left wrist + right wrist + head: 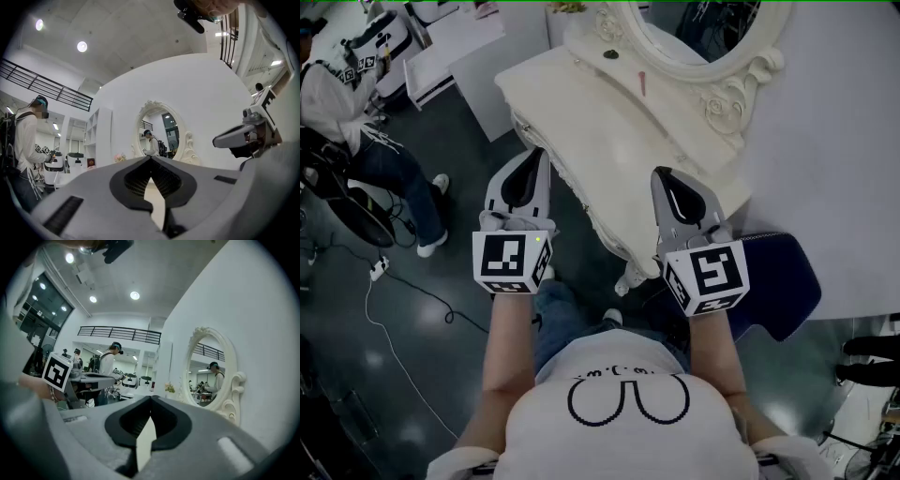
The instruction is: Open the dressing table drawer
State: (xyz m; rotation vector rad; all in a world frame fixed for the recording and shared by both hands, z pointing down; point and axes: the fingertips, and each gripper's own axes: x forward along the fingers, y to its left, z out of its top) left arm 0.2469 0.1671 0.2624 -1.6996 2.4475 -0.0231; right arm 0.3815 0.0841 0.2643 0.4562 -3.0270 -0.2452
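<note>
A cream carved dressing table (581, 103) with an oval mirror (694, 28) stands ahead of me, and its scalloped front edge (581, 202) runs between my two grippers. No drawer front shows clearly. My left gripper (538, 154) hovers at the table's left front corner, its jaws shut on nothing. My right gripper (662, 172) hangs over the table's near right end, also shut and empty. In the left gripper view the left gripper (150, 159) points level at the mirror (161, 133). The right gripper (151, 399) has the mirror (211, 371) to its right.
A small pink item (642, 82) lies on the tabletop. A dark blue stool (778, 281) stands by my right side. A white shelf unit (459, 47) is beyond the table's left end. A seated person (347, 112) and floor cables (394, 300) are at far left.
</note>
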